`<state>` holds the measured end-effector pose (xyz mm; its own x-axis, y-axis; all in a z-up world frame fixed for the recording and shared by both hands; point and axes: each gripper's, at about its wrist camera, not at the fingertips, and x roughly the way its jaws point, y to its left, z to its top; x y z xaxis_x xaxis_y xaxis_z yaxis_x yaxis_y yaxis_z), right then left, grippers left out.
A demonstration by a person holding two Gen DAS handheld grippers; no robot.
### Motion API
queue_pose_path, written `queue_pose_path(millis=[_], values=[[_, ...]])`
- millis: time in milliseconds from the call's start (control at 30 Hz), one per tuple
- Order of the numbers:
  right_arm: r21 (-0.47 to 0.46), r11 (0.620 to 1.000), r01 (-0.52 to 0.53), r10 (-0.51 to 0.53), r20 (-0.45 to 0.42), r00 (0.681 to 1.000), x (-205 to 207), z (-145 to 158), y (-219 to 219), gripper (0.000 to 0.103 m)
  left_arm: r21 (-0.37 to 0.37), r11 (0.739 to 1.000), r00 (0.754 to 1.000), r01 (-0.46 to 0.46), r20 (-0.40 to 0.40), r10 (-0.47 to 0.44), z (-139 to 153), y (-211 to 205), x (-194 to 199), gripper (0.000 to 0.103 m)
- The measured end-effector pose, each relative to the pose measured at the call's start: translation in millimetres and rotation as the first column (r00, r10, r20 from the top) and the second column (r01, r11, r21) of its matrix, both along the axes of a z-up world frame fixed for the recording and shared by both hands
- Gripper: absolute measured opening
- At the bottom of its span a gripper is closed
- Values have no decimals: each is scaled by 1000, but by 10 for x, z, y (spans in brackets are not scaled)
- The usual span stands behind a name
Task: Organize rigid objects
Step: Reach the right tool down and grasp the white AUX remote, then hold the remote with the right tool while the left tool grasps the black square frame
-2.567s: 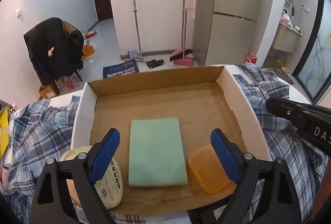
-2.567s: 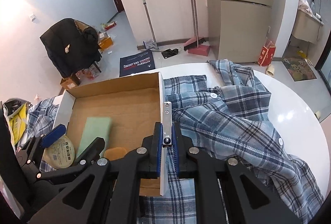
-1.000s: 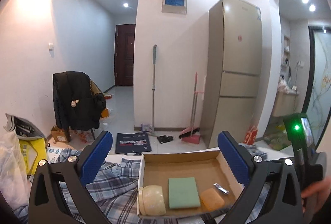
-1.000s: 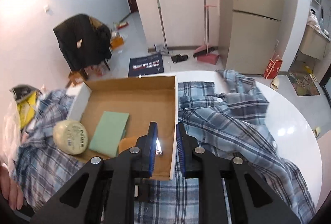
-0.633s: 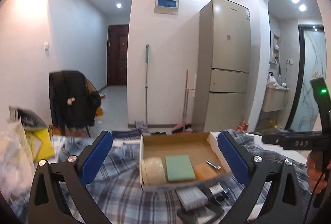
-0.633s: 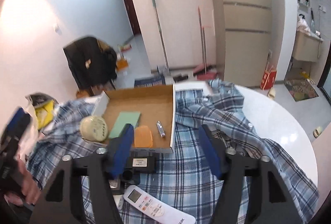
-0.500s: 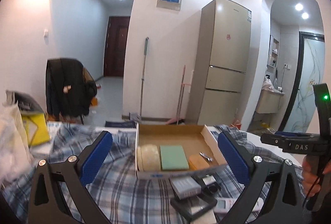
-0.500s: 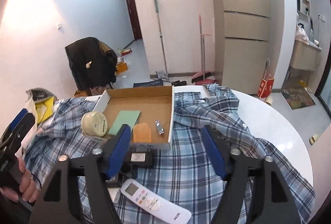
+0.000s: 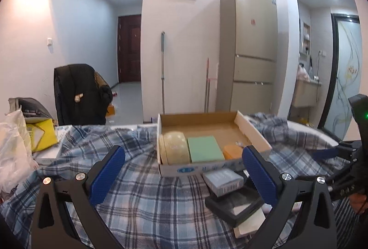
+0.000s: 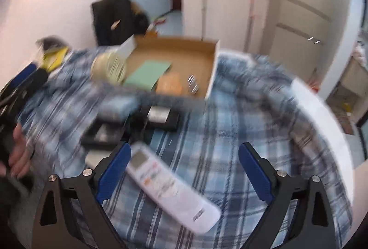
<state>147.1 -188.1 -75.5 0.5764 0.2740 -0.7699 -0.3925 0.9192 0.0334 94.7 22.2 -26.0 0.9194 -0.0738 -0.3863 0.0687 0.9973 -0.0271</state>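
1. The left gripper (image 9: 182, 176) has its jaws spread wide with nothing between them, held above the plaid cloth (image 9: 128, 191) that covers the table.
2. The right gripper (image 10: 184, 170) also has its jaws wide and holds nothing; this view is blurred.
3. The cardboard box (image 9: 251, 131) sits on the cloth at the far middle of the table, open at the top.
4. Inside the box, from left to right: a roll of tape (image 9: 173, 150) standing on edge against the left wall, a flat green pad (image 9: 203, 149), an orange piece (image 9: 232, 151), and a small metal item (image 10: 192, 84) near the right wall, too blurred to identify.
5. Just in front of the box's near wall lie a grey box (image 9: 223, 180) and a flat black case (image 9: 234, 205), touching one another.
6. A white remote control (image 10: 170, 187) lies on the cloth nearer than those, between the right gripper's fingers in its own view, angled from far left to near right.
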Motion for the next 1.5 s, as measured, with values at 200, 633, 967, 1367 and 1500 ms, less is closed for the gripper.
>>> queue_pose_path(millis=[200,633,967,1367,1500], values=[[-11,997,-72,71,-62,996,-37,-219,51,94,26,1000,1000,15,-12,-14,-24,-76,28,103],[-117,984,-135,117,-146,982,-28,-464,210,75,14,999,999,45,-17,-45,-54,-84,39,103],[-158,986,45,-64,-114,991,165,-397,0,40,8,999,998,54,-17,-54,-49,-79,27,103],[-138,987,82,-103,-153,983,137,-484,-161,44,15,999,998,46,-31,-45,-66,-88,53,103],[-114,987,112,-128,-138,982,133,-488,-219,39,35,999,998,15,-54,-13,-69,-96,90,103]])
